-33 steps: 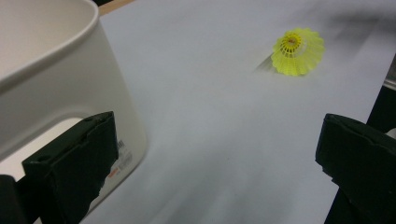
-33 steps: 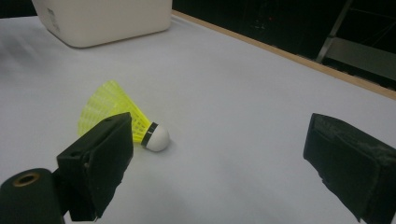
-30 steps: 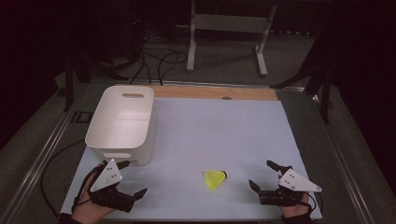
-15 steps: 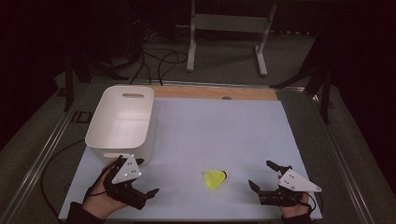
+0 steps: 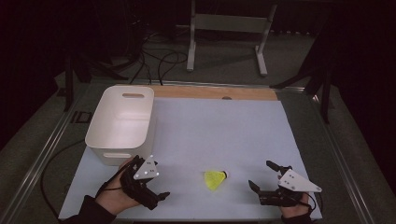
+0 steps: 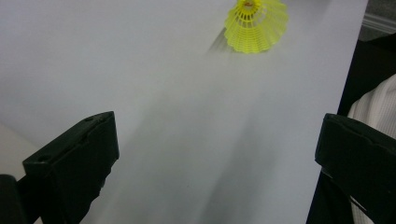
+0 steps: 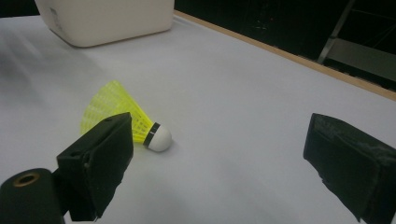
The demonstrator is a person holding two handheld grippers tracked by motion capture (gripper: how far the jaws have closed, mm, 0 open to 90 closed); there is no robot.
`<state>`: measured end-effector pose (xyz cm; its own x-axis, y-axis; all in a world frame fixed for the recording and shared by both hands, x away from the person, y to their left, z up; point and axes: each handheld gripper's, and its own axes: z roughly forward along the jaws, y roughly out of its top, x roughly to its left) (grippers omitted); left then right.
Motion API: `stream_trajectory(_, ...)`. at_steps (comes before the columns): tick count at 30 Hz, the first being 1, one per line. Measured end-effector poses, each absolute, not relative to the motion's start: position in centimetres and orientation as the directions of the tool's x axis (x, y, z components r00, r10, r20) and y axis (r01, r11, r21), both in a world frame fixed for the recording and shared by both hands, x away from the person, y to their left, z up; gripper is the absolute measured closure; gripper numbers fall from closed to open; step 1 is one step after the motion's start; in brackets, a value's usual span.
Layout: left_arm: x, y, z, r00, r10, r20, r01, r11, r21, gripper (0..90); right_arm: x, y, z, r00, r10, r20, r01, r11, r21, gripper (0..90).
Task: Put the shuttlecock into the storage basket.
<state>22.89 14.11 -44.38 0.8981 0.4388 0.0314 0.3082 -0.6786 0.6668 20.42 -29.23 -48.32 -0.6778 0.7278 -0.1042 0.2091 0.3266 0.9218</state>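
Both tongs gape wide and empty near the desk's front edge, left tongs (image 5: pixel 156 198) and right tongs (image 5: pixel 263 179) flanking a yellow shuttlecock (image 5: pixel 215 179) lying between them.

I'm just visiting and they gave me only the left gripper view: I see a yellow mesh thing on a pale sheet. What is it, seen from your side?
Observer: A shuttlecock; the right gripper view shows its white rounded cork tip, and it lies on its side.
Operator: Is anything else on the table?
Observer: Yes, a white bin stands at the far left of the sheet, open at the top.
Operator: Is the other claw near the yellow thing?
Observer: The right claw waits open to the shuttlecock's right, apart from it, as the left claw does on the other side.
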Motion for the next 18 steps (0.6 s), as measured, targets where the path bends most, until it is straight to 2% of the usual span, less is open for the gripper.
stream_trajectory(18, 24.7, 10.7, -45.5, 0.929, 0.369, 0.005, 0.285, -0.727, 0.624, 2.2, 20.4, -29.2, -48.3, -0.677, 0.728, -0.104, 0.210, 0.327, 0.921, 8.3)
